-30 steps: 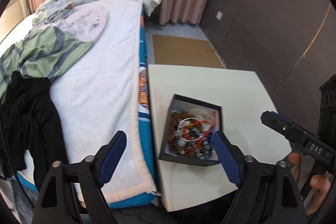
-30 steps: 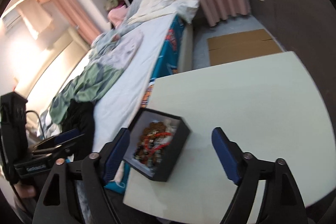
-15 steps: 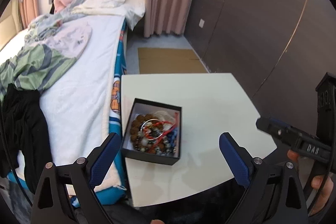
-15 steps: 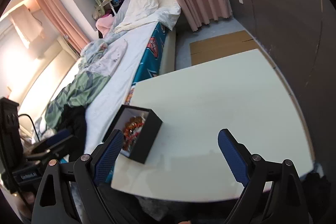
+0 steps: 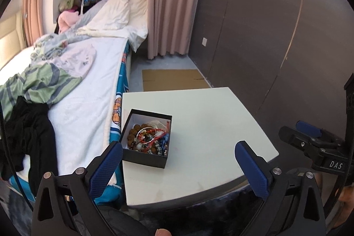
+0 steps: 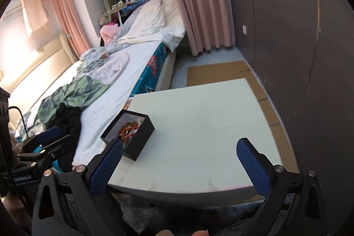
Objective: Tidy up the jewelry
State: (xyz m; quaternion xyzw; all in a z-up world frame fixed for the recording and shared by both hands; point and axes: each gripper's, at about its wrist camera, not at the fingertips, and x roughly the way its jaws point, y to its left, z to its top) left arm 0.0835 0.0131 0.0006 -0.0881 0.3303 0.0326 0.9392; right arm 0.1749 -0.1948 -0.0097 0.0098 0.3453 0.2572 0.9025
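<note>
Presently catalogued, one bedside scene, jewellery sorting apparently finished or between passes.

Item: white table (image 5: 205,125), set against the side of a bed (image 5: 88,85). Bare apart from the box; no loose jewellery shows on its top in either view.

Item: black box (image 5: 146,138), lidless, standing near the table's bed-side edge. Upright, flat on the surface.

Item: jewelry (image 5: 149,137), a mixed heap inside the box: brown beaded bracelets, a red cord, a metal bangle, dark and blue beads. All of it lies within the walls; individual pieces cannot be separated by eye.

Item: left gripper (image 5: 179,154), held above the near table edge, looking down on the box. Its jaws have just been opening and now stand spread wide, with nothing between the blue pads.

Item: right gripper (image 6: 180,153), held above the near edge further from the bed, box ahead by its bed-side finger. Its jaws have likewise just been opening and stand wide, released, gripping nothing.

Step in hand, as a judgement: both tools are free and stand clear of the box, with every piece gathered in it, which reads as the close of the gathering stage.

Next move, as a judgement: if more sorting is wanted, one gripper would need to descend into the box and pinch a single strand off the tangle, while the other steadies a wall; snagging neighbouring cords is the evident risk.
</note>
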